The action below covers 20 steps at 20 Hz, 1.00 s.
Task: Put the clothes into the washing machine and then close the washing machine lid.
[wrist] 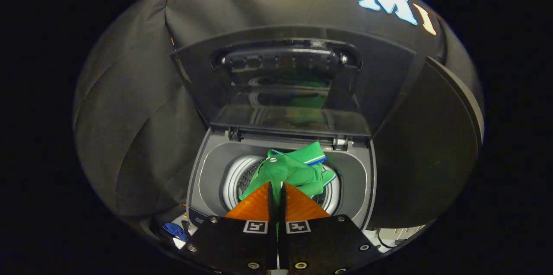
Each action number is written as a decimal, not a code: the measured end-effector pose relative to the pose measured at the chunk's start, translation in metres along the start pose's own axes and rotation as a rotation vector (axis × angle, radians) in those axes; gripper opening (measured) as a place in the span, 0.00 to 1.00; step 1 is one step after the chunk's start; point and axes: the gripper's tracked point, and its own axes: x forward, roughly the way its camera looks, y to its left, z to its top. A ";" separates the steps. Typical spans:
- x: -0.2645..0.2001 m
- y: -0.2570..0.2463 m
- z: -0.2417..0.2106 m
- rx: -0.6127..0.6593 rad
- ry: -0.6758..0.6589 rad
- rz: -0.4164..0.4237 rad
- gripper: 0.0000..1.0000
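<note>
The gripper (276, 188) hangs above the washing machine (207, 167), fingers (255, 208) clamped together on the green garment (293, 171), which hangs over the drum (235, 177). Risk: released here, fabric may drape over the drum's rim and block the raised lid (285, 89). Dark cloth walls stand behind the machine.

No readable text, brand or number appears on the washing machine (283, 167), its lid (293, 84) or the gripper (276, 188); the finger markers carry only black-and-white square patterns.
</note>
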 end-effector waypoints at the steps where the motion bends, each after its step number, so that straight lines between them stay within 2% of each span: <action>1: 0.004 -0.001 -0.006 0.000 0.011 -0.002 0.01; 9: 0.022 -0.002 -0.027 -0.002 0.065 0.004 0.01; 14: 0.033 -0.003 -0.028 -0.032 0.064 -0.030 0.03; 19: 0.033 0.007 -0.022 -0.045 0.035 -0.005 0.98; 20: 0.032 0.008 -0.022 -0.042 0.029 -0.007 0.98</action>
